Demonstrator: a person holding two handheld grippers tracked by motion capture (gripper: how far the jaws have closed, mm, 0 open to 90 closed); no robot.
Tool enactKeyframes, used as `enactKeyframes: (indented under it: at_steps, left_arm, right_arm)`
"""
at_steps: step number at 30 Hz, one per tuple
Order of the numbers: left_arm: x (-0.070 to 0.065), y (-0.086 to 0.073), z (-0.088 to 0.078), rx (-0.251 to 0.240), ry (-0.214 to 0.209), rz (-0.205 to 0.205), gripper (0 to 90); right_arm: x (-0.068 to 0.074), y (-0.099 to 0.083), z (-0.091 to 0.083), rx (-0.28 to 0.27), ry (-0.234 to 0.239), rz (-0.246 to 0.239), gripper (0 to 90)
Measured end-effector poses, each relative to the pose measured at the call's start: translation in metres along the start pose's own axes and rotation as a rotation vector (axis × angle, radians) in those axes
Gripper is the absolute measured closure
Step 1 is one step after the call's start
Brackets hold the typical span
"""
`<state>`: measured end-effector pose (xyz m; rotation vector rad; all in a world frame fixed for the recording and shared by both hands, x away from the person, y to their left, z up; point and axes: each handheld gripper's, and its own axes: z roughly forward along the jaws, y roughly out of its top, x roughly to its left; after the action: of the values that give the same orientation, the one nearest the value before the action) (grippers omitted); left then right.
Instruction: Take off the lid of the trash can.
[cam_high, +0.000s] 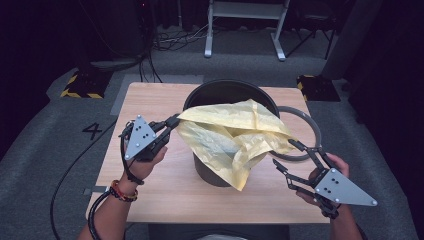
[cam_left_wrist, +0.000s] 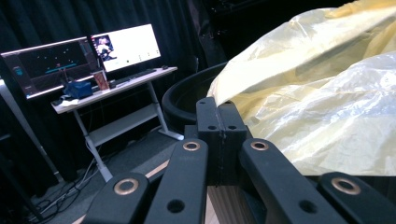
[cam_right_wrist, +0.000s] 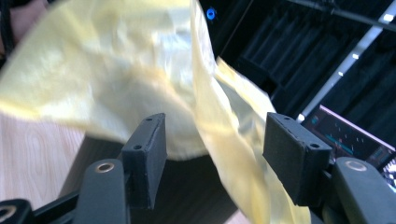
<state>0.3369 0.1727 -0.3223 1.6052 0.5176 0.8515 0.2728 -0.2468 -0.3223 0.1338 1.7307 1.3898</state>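
While we are standing at the wooden table (cam_high: 165, 185), which is sitting on a grey floor with a white-legged desk (cam_high: 245, 20) beyond it, we are working a yellow plastic bag (cam_high: 235, 137) over a dark bucket (cam_high: 220, 95). That bucket is standing upright near the middle of the tabletop, and the bag is draping across its open mouth and hanging down its near side, with one corner drooping toward us. A grey ring (cam_high: 305, 130) is lying flat on the table just beside the bucket, on our right.

Our left gripper (cam_high: 174, 121) is reaching in from the left at the bucket's rim, and its jaws are pressing together on the bag's left edge; in the left gripper view the two black pads are meeting flat with the thin yellow film (cam_left_wrist: 308, 98) running out from between them, and the bucket rim (cam_left_wrist: 187, 93) is curving just behind. A desk with two lit monitors (cam_left_wrist: 84, 53) is showing further off in that view.

Our right gripper (cam_high: 287, 156) is hovering at the bag's right side, near the ring, with its jaws standing spread. In the right gripper view a fold of the bag (cam_right_wrist: 140, 74) is hanging loosely between the pads (cam_right_wrist: 294, 156), and neither pad is pressing on it.
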Motion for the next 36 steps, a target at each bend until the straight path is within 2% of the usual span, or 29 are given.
enactKeyframes:
  at_steps: [6,9,10,11,13,18,22,26,28,36]
  left_arm:
    - [-0.002,0.002,0.002,0.004,0.001,0.021,90.0]
    - [-0.002,0.002,0.001,0.002,0.003,0.021,90.0]
    - [-0.002,0.002,0.001,0.002,0.005,0.02,90.0]
    - [-0.001,0.002,0.0,0.004,0.008,0.021,90.0]
    - [0.001,0.002,-0.001,0.003,0.011,0.011,90.0]
    - [0.013,0.0,-0.004,-0.004,0.02,-0.027,90.0]
    - [0.023,-0.004,-0.004,0.002,0.025,-0.055,90.0]
    - [0.027,-0.006,0.001,0.019,0.033,-0.052,90.0]
    - [0.03,-0.005,0.004,0.024,0.024,-0.055,90.0]
    - [0.043,-0.007,0.019,0.038,-0.004,-0.066,89.4]
  right_arm:
    - [0.005,0.02,0.013,0.0,0.038,-0.024,38.1]
    - [0.006,0.026,0.018,0.014,0.044,-0.035,54.9]
    - [0.007,0.026,0.02,0.023,0.052,-0.045,66.6]
    - [0.008,0.026,0.021,0.029,0.072,-0.056,78.0]
    - [0.01,0.023,0.023,0.042,0.112,-0.065,88.8]
    - [0.013,0.013,0.021,0.069,0.19,-0.076,90.0]
    - [0.012,0.0,0.014,0.103,0.213,-0.071,90.0]
    - [0.01,-0.013,0.009,0.143,0.199,-0.06,90.0]
    - [0.008,-0.02,0.008,0.154,0.196,-0.062,90.0]
    - [-0.003,-0.044,0.009,0.215,0.133,-0.053,90.0]
